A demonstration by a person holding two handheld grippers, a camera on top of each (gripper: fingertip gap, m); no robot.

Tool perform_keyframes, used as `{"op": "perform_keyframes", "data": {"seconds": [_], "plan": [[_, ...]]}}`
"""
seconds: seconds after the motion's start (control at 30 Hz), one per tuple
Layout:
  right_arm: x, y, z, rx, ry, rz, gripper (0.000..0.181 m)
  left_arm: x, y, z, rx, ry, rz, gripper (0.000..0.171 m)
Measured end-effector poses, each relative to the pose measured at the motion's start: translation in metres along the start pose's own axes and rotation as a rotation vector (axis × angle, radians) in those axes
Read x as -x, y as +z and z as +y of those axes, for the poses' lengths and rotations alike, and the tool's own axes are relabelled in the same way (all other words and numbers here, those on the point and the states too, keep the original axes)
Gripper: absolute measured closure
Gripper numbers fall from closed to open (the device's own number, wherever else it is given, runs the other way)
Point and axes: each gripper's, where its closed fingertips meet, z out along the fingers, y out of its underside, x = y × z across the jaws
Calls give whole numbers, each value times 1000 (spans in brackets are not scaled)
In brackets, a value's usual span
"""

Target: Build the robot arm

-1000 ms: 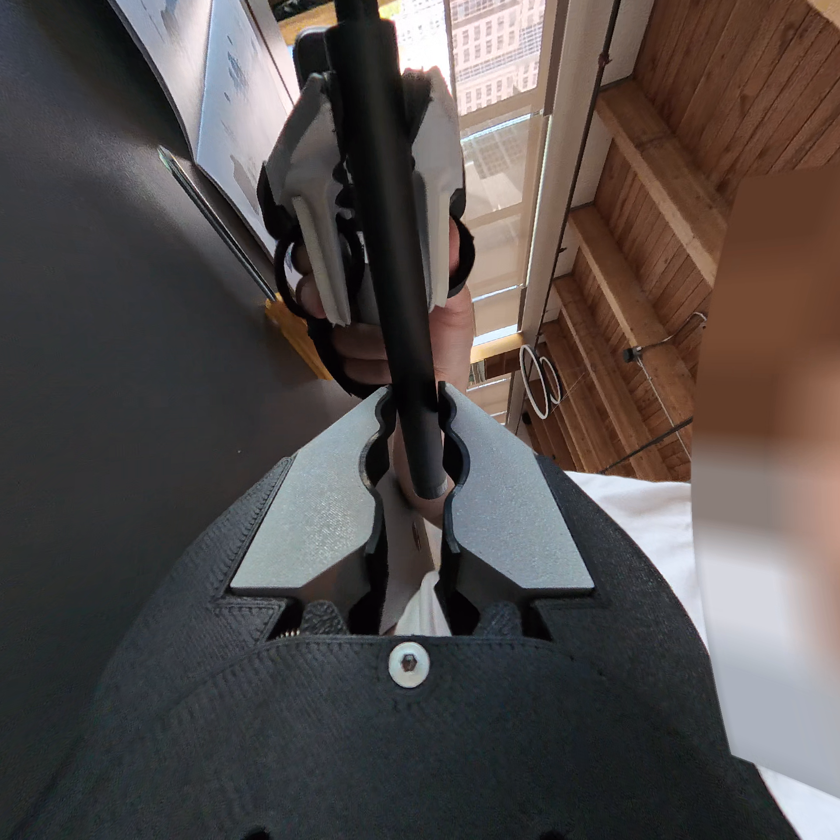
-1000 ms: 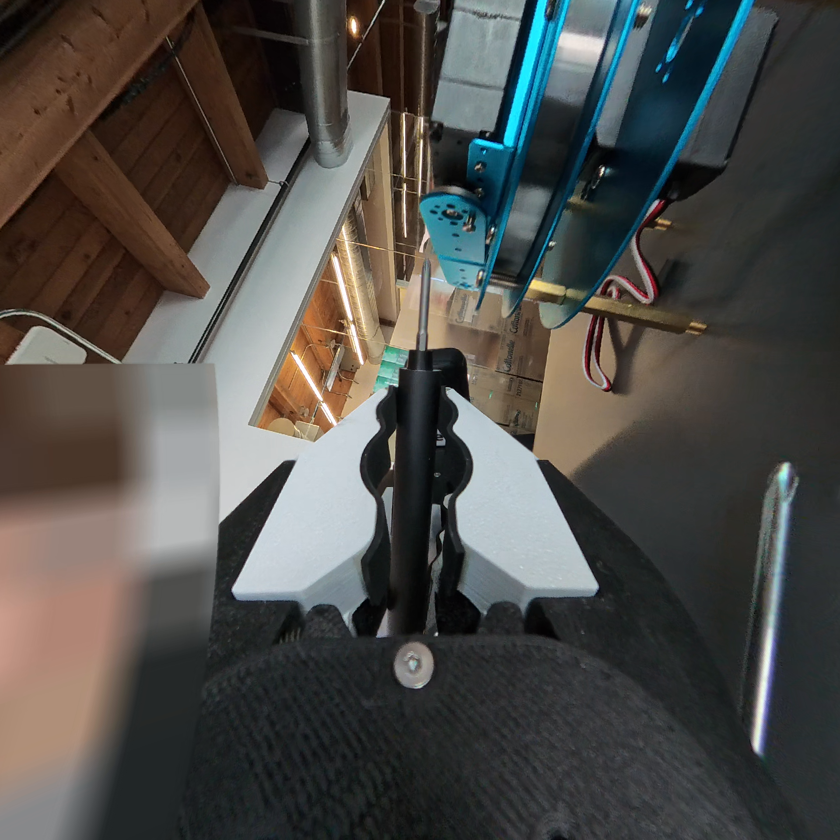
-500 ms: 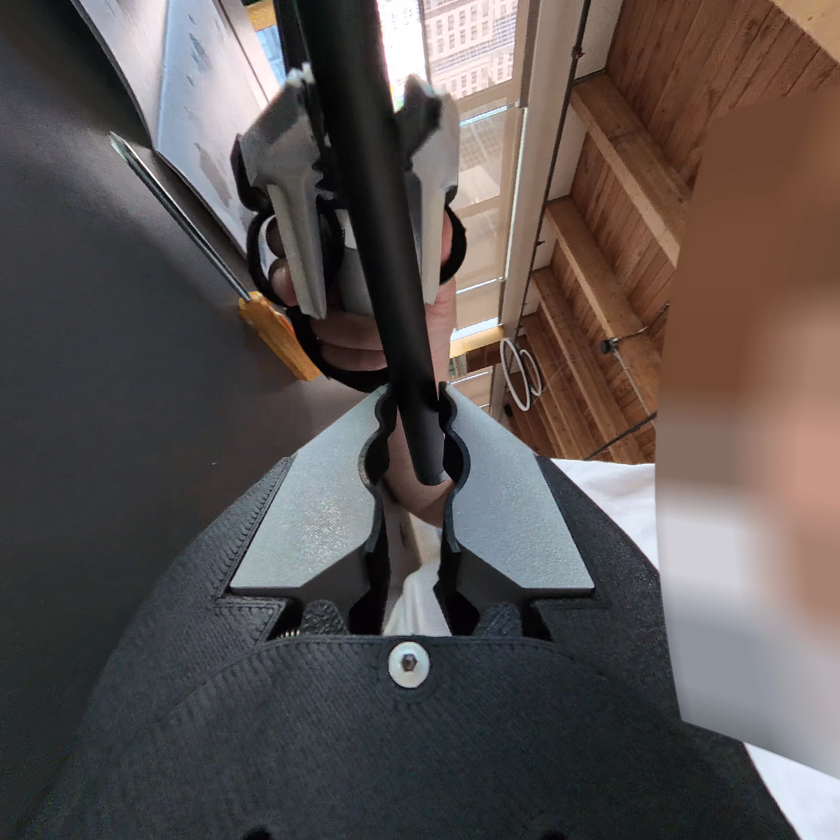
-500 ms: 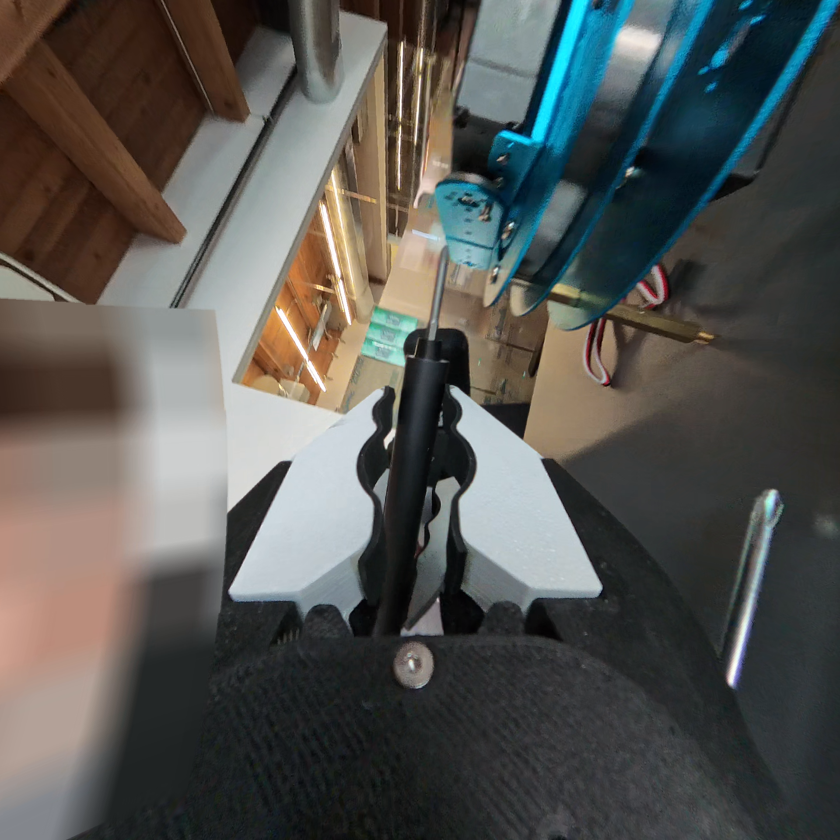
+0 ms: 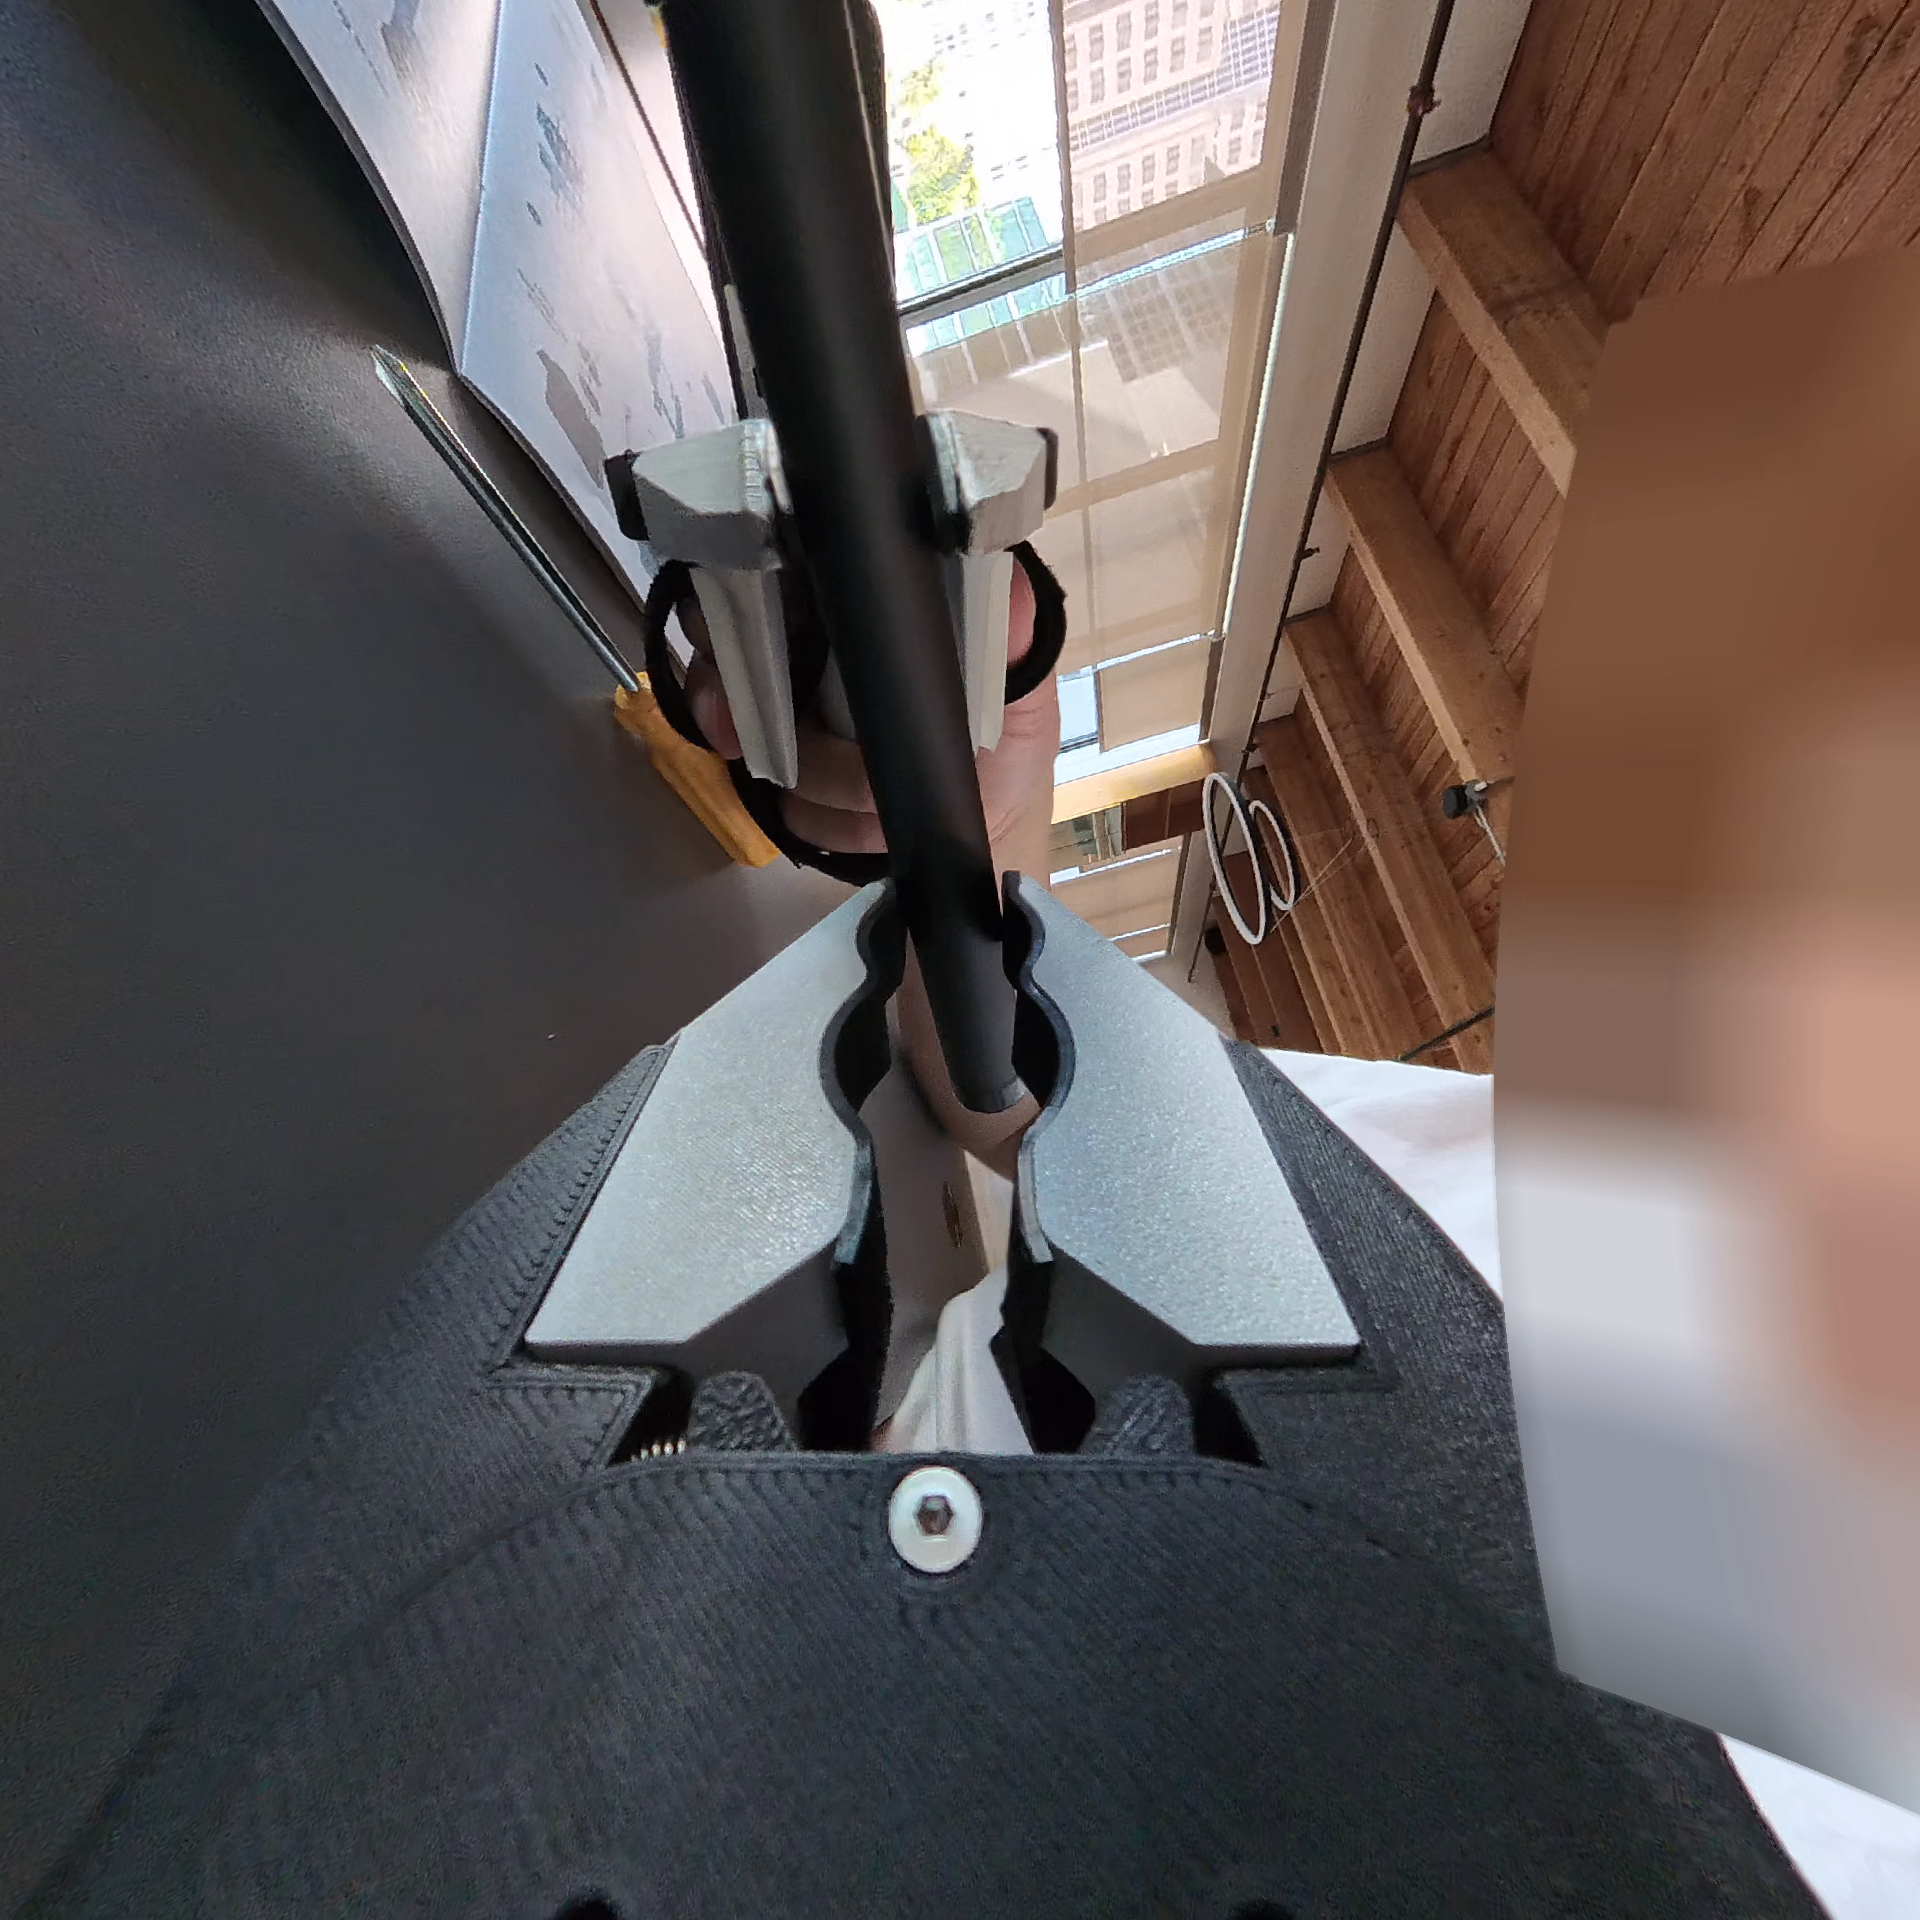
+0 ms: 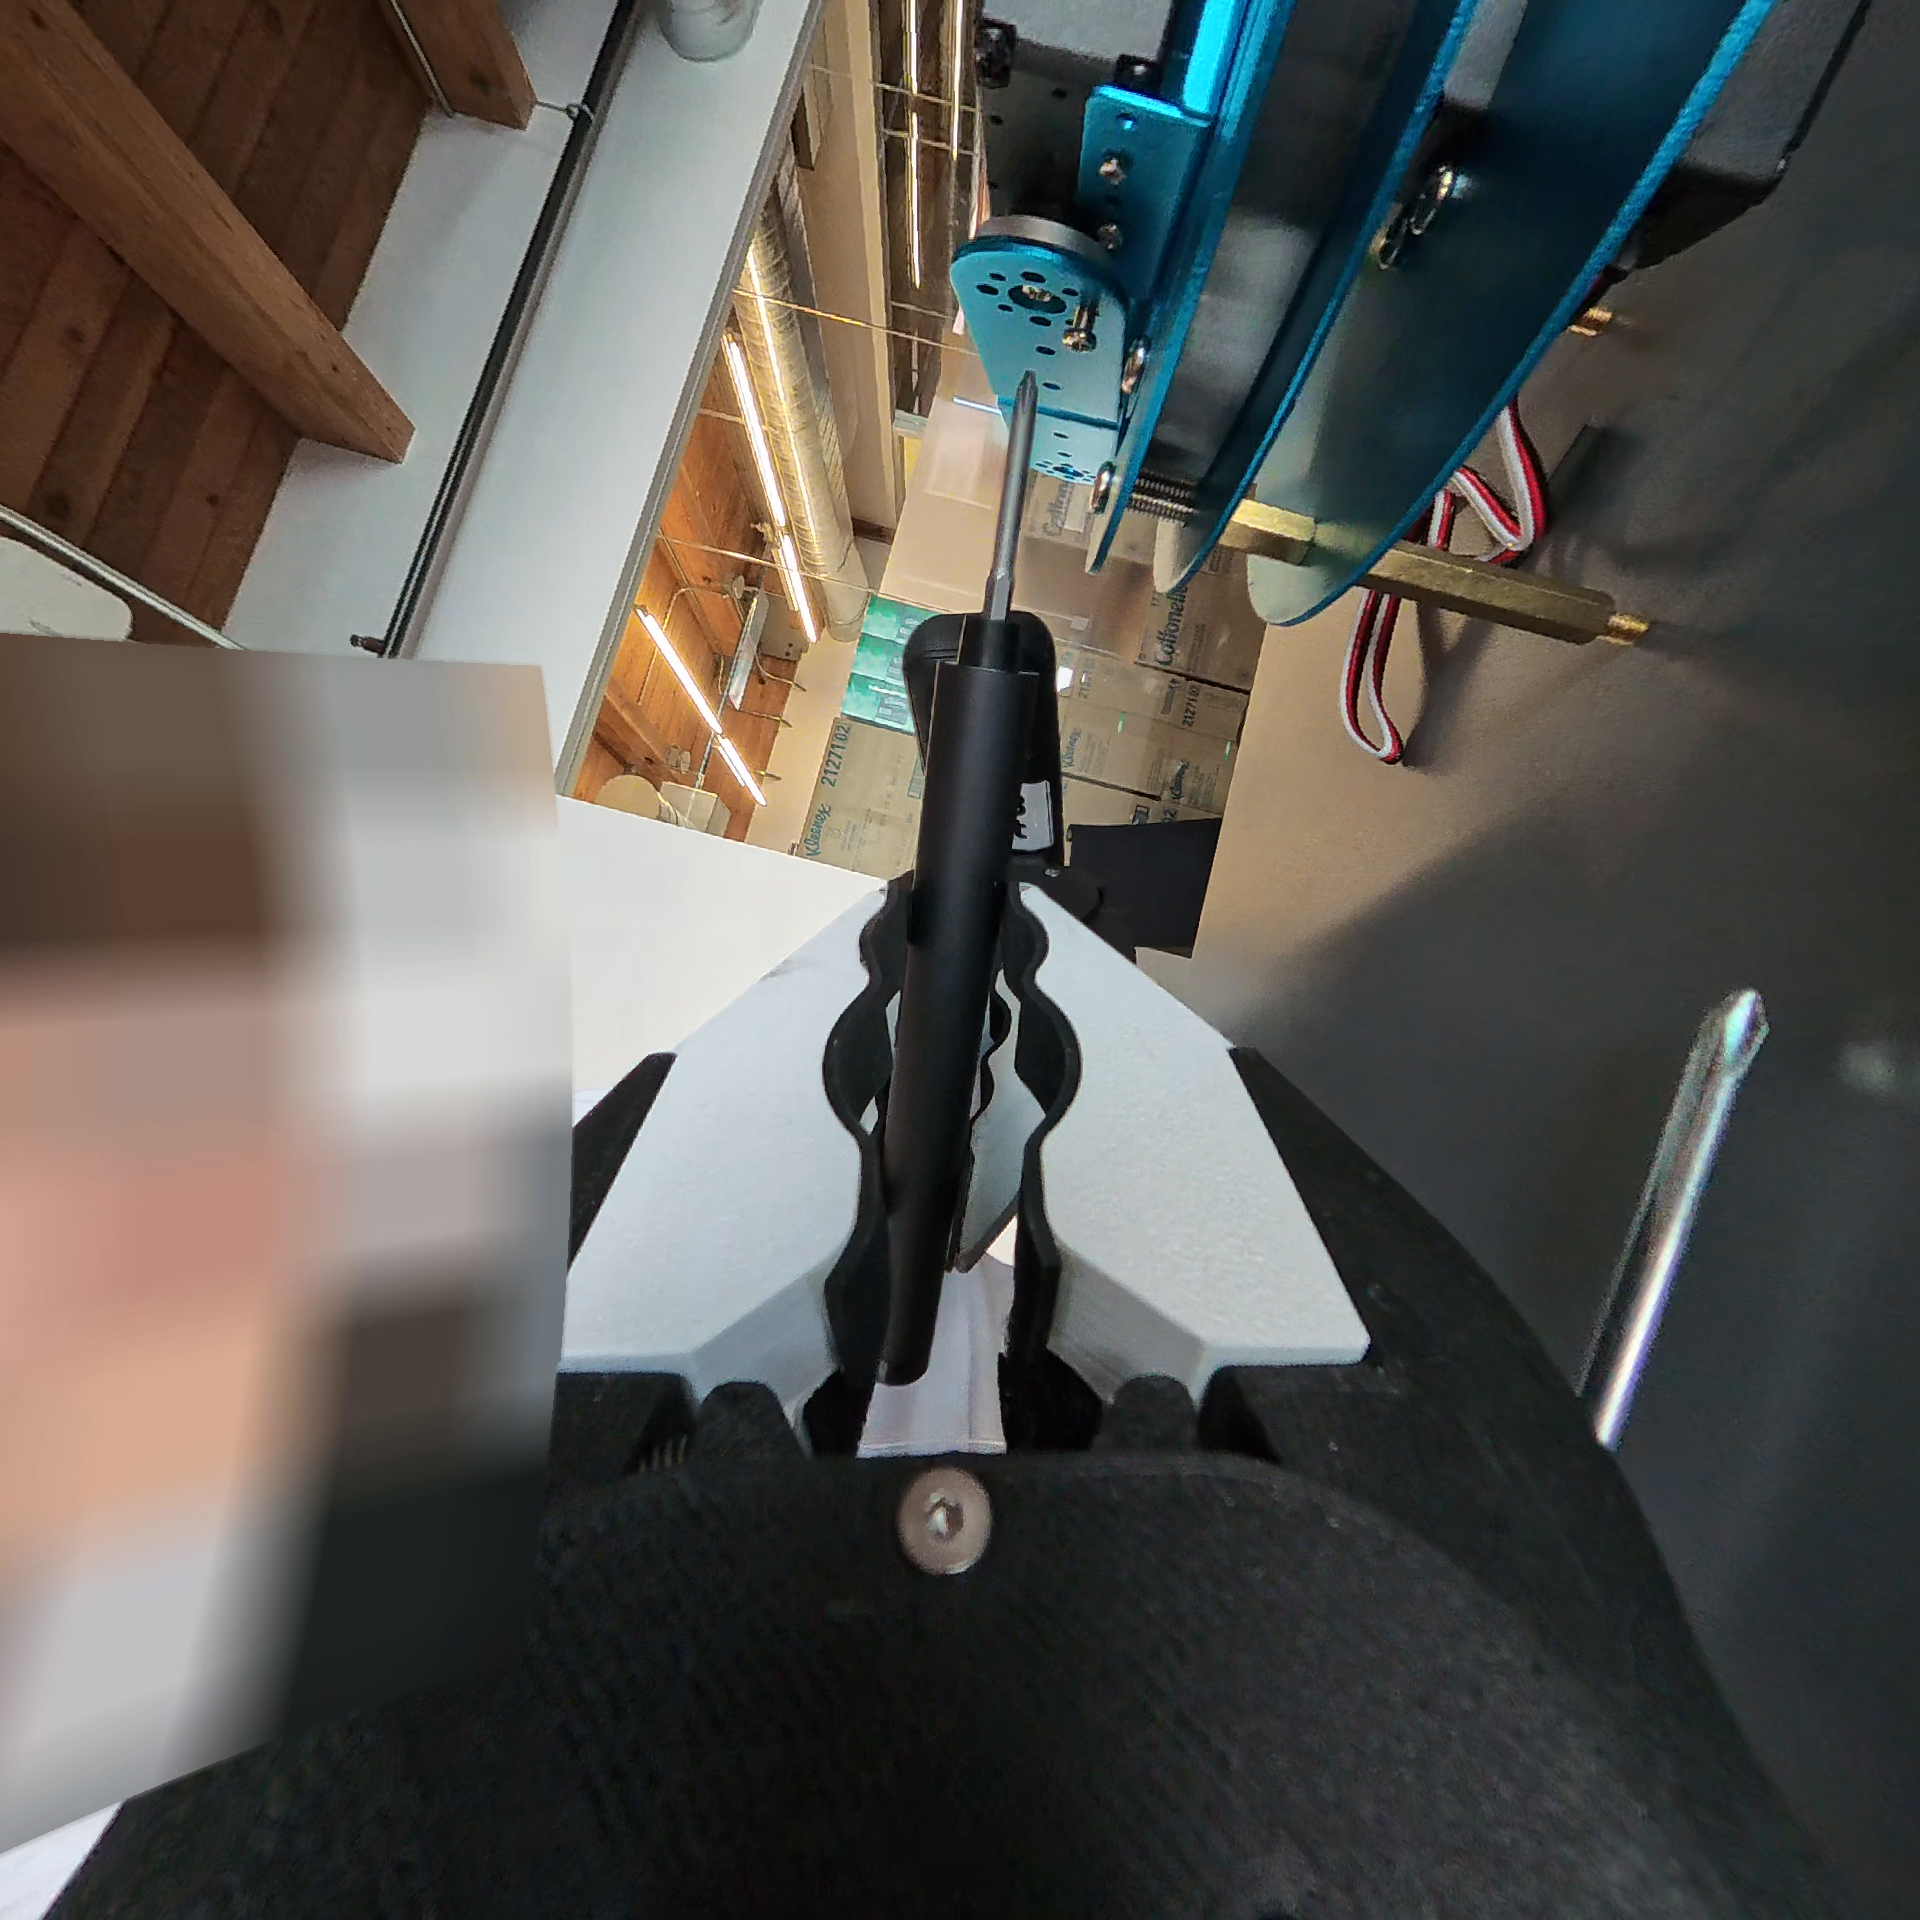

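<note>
Compared with half a second ago, the right gripper (image 6: 951, 914) points farther up. The bit (image 6: 1008, 499) of the black power screwdriver (image 6: 961, 831) now overlaps the small rounded plate of the blue metal assembly (image 6: 1039, 312), where before it sat just below that plate. Whether it touches the plate cannot be told. The tool's black body leans more to the left between the right fingers than it did a second ago.

In the left wrist view the right gripper (image 5: 842, 488) sits lower and shows its fingertips end-on. More of the yellow-handled screwdriver (image 5: 696, 769) is visible on the dark counter (image 5: 208, 727). The rear end of the black tool keeps its place at the tips of the left gripper (image 5: 948, 914).

There are two grippers, and both are clenched on the one black power screwdriver. The left fingers pinch its rear end and the right fingers clamp it farther along its body. It hangs in the air off the counter, with its bit toward the blue assembly.

There are two screwdrivers in all. The second lies loose on the counter, and its steel shaft (image 6: 1662, 1216) is well apart from both grippers.

One hand (image 5: 997, 748) shows behind the right gripper. One open booklet (image 5: 561, 260) lies beyond the spare screwdriver. One long brass standoff (image 6: 1475, 597) and one bundle of red and white wires (image 6: 1382, 665) hang from the blue assembly.
</note>
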Motion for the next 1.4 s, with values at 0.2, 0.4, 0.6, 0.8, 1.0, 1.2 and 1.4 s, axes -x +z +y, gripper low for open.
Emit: {"op": "perform_keyframes", "data": {"seconds": [0.2,0.4,0.6,0.8,1.0,1.2,1.4], "plan": [[0,0,-6,-18,4,-11,165,-1,-1,-6,-4,-8,6,154],[0,1,-3,-8,14,-21,161,-2,1,-3,-1,-23,17,154],[-2,1,-4,-14,14,-19,161,0,1,-3,-2,-26,21,154],[-2,0,-4,-13,15,-18,164,0,2,-3,1,-25,22,154],[-2,-1,-5,-22,27,-27,161,0,1,-4,-9,-26,24,154],[-2,-1,-4,-18,31,-28,161,0,2,-3,-8,-30,27,154],[-3,-1,-4,-18,34,-30,165,1,2,-3,-11,-29,28,154]]}}
